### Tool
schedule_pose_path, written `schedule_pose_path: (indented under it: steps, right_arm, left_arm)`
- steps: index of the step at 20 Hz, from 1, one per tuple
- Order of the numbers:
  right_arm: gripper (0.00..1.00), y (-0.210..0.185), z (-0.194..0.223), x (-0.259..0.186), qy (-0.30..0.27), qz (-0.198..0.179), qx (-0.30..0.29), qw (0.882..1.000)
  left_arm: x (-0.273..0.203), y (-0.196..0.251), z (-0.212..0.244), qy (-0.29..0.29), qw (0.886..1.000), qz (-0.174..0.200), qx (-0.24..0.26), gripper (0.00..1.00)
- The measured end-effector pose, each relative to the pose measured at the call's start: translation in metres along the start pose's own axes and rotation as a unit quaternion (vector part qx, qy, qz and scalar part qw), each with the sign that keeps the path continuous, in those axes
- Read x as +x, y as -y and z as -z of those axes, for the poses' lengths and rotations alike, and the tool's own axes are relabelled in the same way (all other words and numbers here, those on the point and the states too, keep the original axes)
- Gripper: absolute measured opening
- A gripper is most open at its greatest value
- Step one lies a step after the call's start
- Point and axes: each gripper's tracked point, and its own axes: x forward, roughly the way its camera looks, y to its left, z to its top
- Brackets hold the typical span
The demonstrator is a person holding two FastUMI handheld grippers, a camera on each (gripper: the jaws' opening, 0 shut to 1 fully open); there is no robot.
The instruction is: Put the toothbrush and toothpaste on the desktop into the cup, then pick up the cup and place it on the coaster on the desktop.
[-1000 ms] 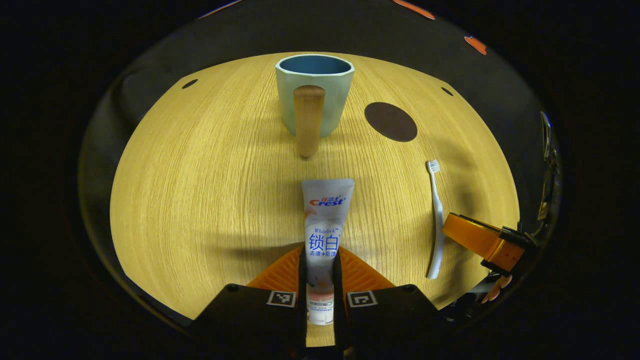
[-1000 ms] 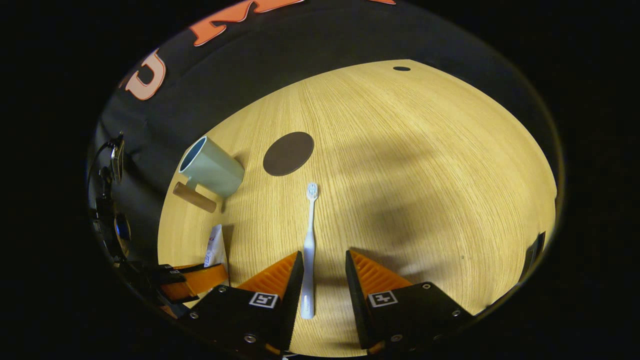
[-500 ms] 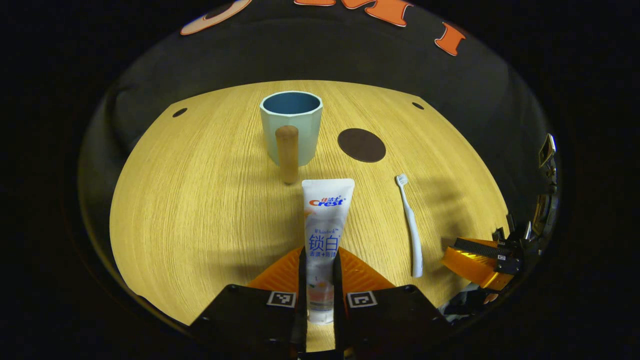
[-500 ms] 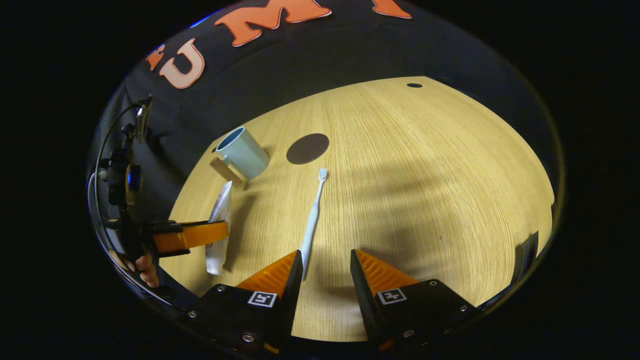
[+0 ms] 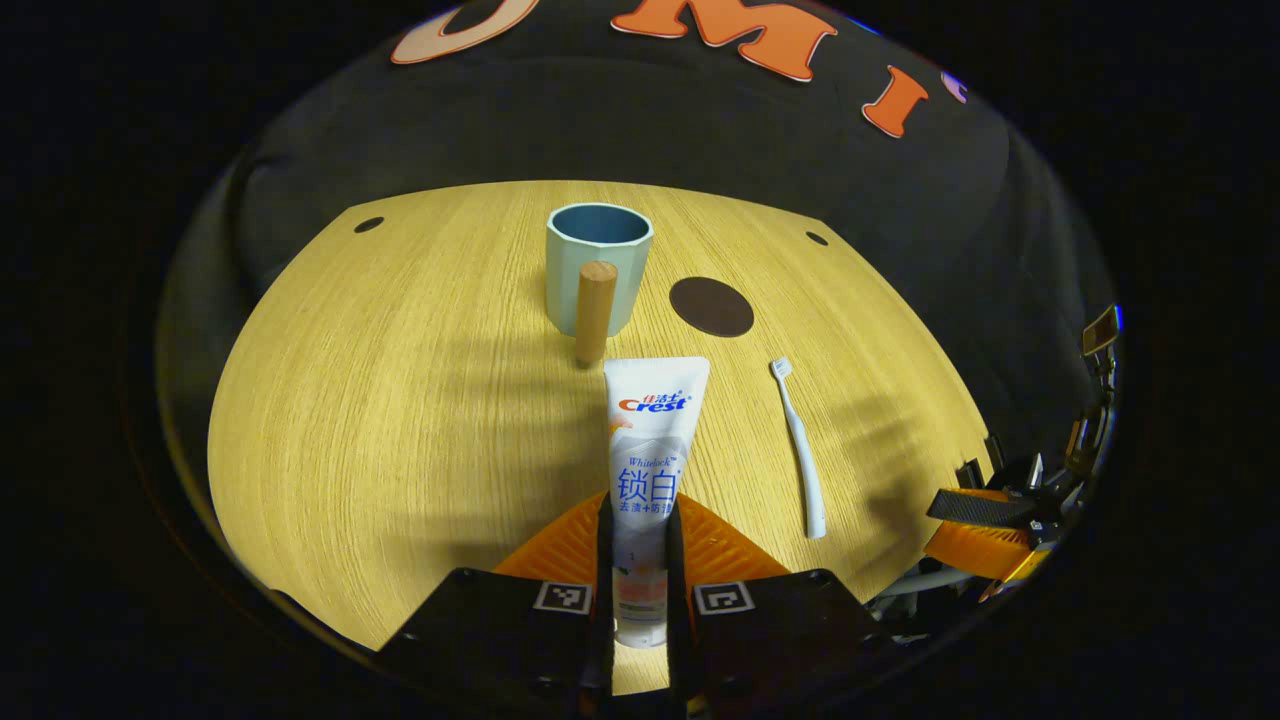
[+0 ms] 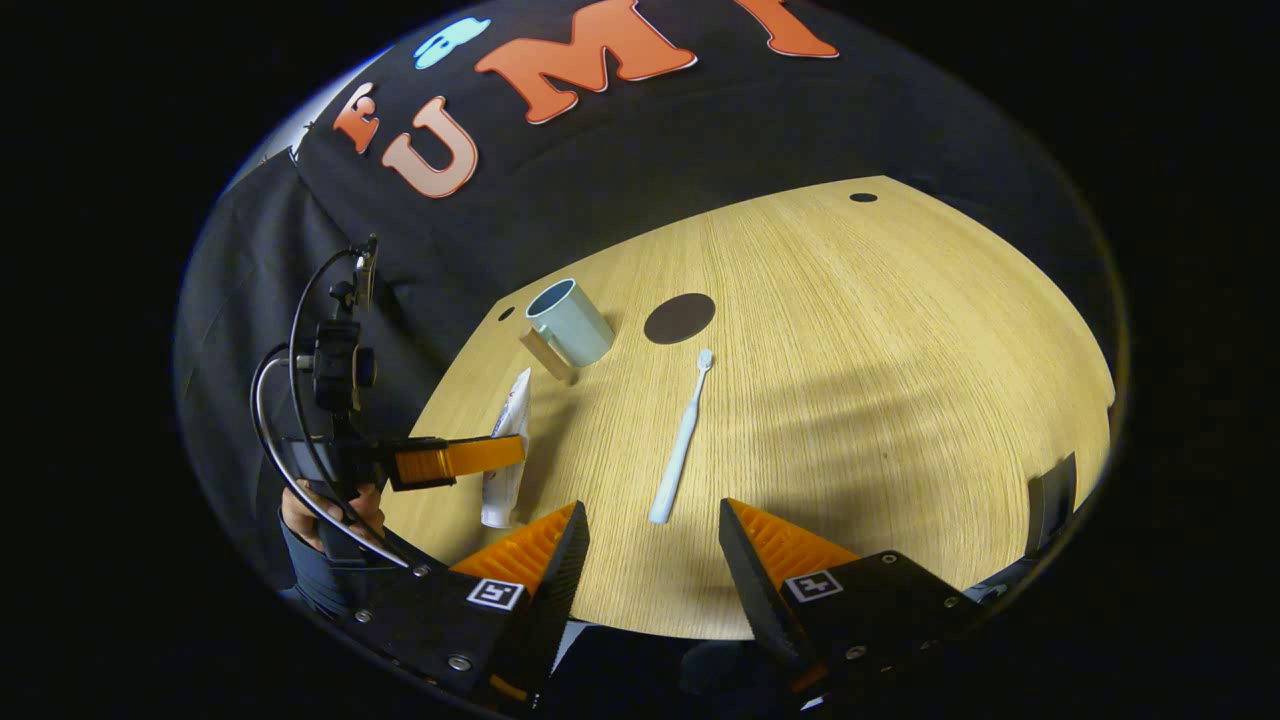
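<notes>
Toothpaste (image 5: 652,440): one white tube, clamped at its near end between both fingers of the left claw (image 5: 640,560); in the right gripper view the tube (image 6: 505,450) hangs tilted above the bench, cap end down.
Writing: rig rule says no reading off labels; the tube carries red and blue print.
Toothbrush (image 5: 798,450): one, pale, lying flat on the bench (image 5: 400,400), right of the tube, bristle head pointing far; nothing touches it.
Cup (image 5: 598,265): one, pale green outside, blue inside, upright at the far middle of the bench, with a wooden handle (image 5: 594,312) facing near; it holds nothing.
Coaster (image 5: 711,306): one dark round disc just right of the cup, bare.
In the way: the cup's handle stands between the tube's far end and the cup's mouth.
Right claw (image 6: 650,530): fingers apart, gripping nothing, held above the near bench edge with the toothbrush's (image 6: 680,440) near end just beyond the gap.
Person: a hand (image 6: 320,510) and dark sleeve hold the left claw's handle.
Bench holes: two small dark ones at the far corners.
</notes>
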Motion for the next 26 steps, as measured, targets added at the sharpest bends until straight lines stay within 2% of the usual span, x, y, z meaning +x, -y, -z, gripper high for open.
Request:
schedule_pose_path:
  steps: [3, 4, 6, 7, 8, 9, 13, 16, 22, 26]
  right_arm:
    - [0.83, -0.010, 0.010, -0.012, 0.007, -0.016, 0.014, 1.000]
    - [0.84, -0.016, 0.014, -0.015, 0.006, -0.019, 0.016, 1.000]
    - [0.84, -0.021, 0.018, -0.025, 0.014, -0.020, 0.017, 1.000]
    - [0.84, -0.021, 0.020, -0.026, 0.019, -0.016, 0.022, 0.999]
    - [0.84, -0.021, 0.022, -0.027, 0.020, -0.013, 0.026, 0.999]
    - [0.84, -0.024, 0.029, -0.027, 0.017, -0.012, 0.029, 0.999]
    - [0.84, -0.029, 0.042, -0.028, 0.006, -0.003, 0.034, 0.999]
    - [0.84, -0.031, 0.047, -0.030, 0.005, 0.001, 0.037, 0.999]
    - [0.84, -0.040, 0.051, -0.028, 0.002, -0.003, 0.049, 0.999]
    - [0.84, -0.035, 0.053, -0.029, -0.005, 0.016, 0.034, 0.999]
  left_arm:
    - [-0.017, -0.005, 0.001, 0.026, 0.999, 0.008, -0.025, 0.25]
    - [-0.019, -0.008, 0.003, 0.028, 0.999, 0.009, -0.024, 0.23]
    - [-0.020, -0.009, 0.006, 0.037, 0.999, 0.013, -0.025, 0.25]
    - [-0.017, -0.008, 0.009, 0.036, 0.999, 0.019, -0.031, 0.23]
    - [-0.013, -0.009, 0.016, 0.024, 0.999, 0.024, -0.033, 0.25]
    - [-0.009, -0.008, 0.018, 0.020, 0.999, 0.027, -0.035, 0.23]
    - [0.000, -0.017, 0.023, 0.023, 0.998, 0.035, -0.036, 0.25]
    - [0.004, -0.023, 0.026, 0.026, 0.999, 0.029, -0.029, 0.23]
    - [-0.002, -0.028, 0.023, 0.035, 0.997, 0.039, -0.048, 0.24]
    - [-0.003, -0.029, 0.023, 0.038, 0.997, 0.035, -0.054, 0.25]
